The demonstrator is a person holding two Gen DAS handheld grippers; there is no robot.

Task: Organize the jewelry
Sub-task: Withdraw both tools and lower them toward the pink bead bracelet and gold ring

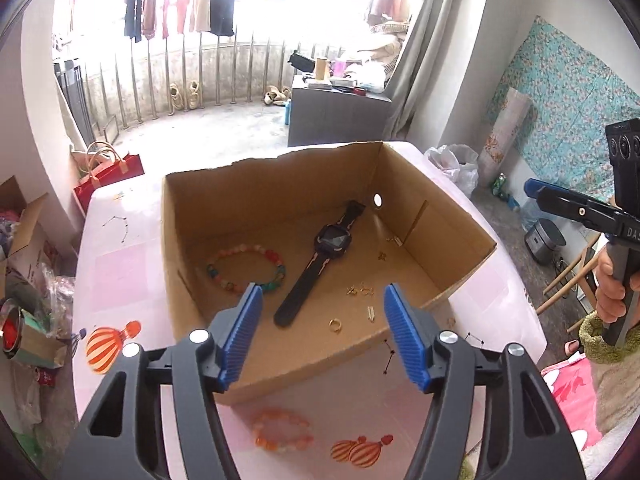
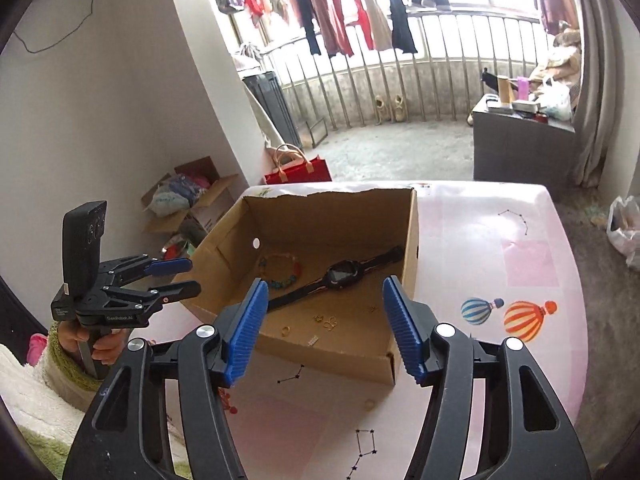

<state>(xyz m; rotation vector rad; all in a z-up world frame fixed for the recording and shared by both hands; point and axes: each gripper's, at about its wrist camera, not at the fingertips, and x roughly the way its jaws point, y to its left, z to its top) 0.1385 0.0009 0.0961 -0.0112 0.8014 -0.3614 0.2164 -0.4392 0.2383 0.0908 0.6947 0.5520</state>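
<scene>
An open cardboard box (image 1: 276, 196) (image 2: 328, 216) stands on a pink table. Inside lie a black watch (image 1: 320, 256) (image 2: 340, 274), a multicoloured bead bracelet (image 1: 248, 270) (image 2: 282, 270), a gold ring (image 1: 335, 325) (image 2: 285, 331) and several small gold earrings (image 1: 362, 290) (image 2: 325, 321). An orange bead bracelet (image 1: 282, 430) lies on the table in front of the box. A small ring (image 2: 369, 404) rests on the table near the box's front. My left gripper (image 1: 323, 334) (image 2: 180, 278) hovers open over the box's near edge, empty. My right gripper (image 2: 324, 328) is open too, with nothing between its blue pads.
The pink tablecloth (image 2: 500, 280) bears balloon prints. A red bag (image 1: 108, 180) sits on the floor behind the table, cardboard boxes with clutter (image 2: 188, 200) to the left, a grey cabinet (image 1: 336, 116) at the balcony, a white plastic bag (image 1: 456, 164) at the right.
</scene>
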